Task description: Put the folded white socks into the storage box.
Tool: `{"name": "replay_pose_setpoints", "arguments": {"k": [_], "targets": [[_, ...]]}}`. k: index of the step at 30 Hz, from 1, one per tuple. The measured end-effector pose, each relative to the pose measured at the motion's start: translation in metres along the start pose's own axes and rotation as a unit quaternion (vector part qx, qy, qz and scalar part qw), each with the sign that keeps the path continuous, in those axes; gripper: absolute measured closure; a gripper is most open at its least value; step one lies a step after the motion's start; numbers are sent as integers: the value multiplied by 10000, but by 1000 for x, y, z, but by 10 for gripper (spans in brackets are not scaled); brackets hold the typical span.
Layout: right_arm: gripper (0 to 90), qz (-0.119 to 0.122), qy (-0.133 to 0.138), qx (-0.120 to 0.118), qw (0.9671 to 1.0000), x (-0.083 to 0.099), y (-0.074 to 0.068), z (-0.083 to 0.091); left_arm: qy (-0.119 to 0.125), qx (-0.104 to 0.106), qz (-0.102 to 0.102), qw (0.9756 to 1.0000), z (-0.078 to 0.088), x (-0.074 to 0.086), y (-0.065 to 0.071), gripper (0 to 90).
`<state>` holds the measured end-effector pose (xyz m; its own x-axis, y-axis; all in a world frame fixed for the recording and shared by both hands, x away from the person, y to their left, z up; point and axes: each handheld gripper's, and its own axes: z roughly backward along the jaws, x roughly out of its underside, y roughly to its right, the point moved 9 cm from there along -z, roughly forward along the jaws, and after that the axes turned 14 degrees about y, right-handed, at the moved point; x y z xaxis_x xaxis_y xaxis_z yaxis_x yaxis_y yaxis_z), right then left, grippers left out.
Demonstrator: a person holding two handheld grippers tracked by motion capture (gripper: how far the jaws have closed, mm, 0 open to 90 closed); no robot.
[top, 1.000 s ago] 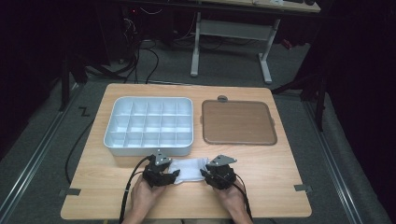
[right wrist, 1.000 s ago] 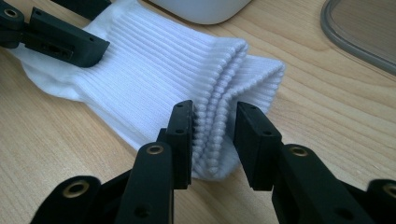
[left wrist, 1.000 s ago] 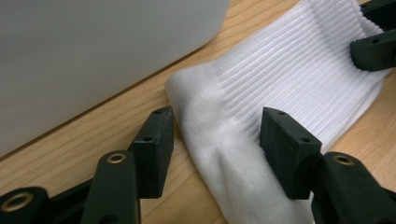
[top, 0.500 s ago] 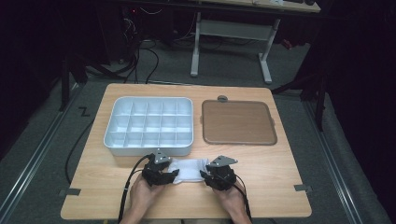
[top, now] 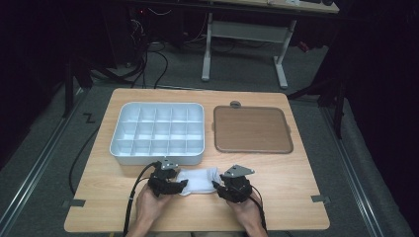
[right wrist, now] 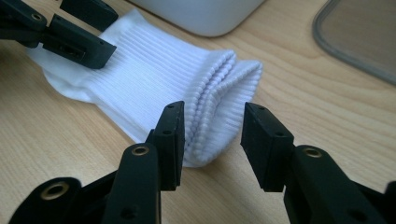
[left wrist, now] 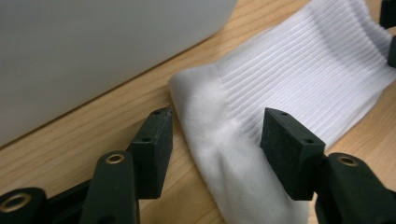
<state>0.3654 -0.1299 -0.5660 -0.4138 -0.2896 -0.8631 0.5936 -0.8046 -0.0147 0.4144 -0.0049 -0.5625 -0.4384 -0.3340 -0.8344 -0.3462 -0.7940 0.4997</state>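
My left gripper [left wrist: 215,135] has its jaws apart, straddling the left end of the white sock [left wrist: 289,84]; in the left gripper view one pad sits on the bare wood just beside the sock's edge and the other rests over the fabric, so nothing is pinched. They have just been opening a little further. My right gripper [right wrist: 212,135] is also parted, its jaws having just been opening, with the folded, ribbed cuff end of the sock standing between the pads; one pad is touching or nearly touching the cuff, the other stands off from it, so I read no clamp there.

From the high view, the left gripper [top: 170,183] and right gripper [top: 228,186] sit at opposite ends of the sock [top: 197,180], which lies flat on the near middle of the wooden table [top: 296,197]. Just beyond the sock, on the far left, stands the white compartment tray [top: 157,132], close to the sock's far edge. To its right, on the far right side of the table, lies the brown flat tray [top: 252,129], well apart from the sock.
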Motion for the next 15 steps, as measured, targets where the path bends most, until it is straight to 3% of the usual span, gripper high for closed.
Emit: {"name": "replay_pose_setpoints", "arguments": {"k": [2,4,9,13,15], "targets": [[613,50,87,27,9999,-4,-1,5,138,97,110,9998,1,-8,4,435],[618,102,149,59,9998,-7,-1,7,80,106,287,9995,-1,-11,7,419],[628,208,309,95,9993,-14,-2,9,54,95,288,9995,-7,-9,8,406],[680,294,298,-15,9991,-18,-9,6,23,-48,453,9990,-12,-10,4,408],[706,353,290,-99,9989,-21,-15,3,-27,-84,422,9991,-13,-10,2,408]]}}
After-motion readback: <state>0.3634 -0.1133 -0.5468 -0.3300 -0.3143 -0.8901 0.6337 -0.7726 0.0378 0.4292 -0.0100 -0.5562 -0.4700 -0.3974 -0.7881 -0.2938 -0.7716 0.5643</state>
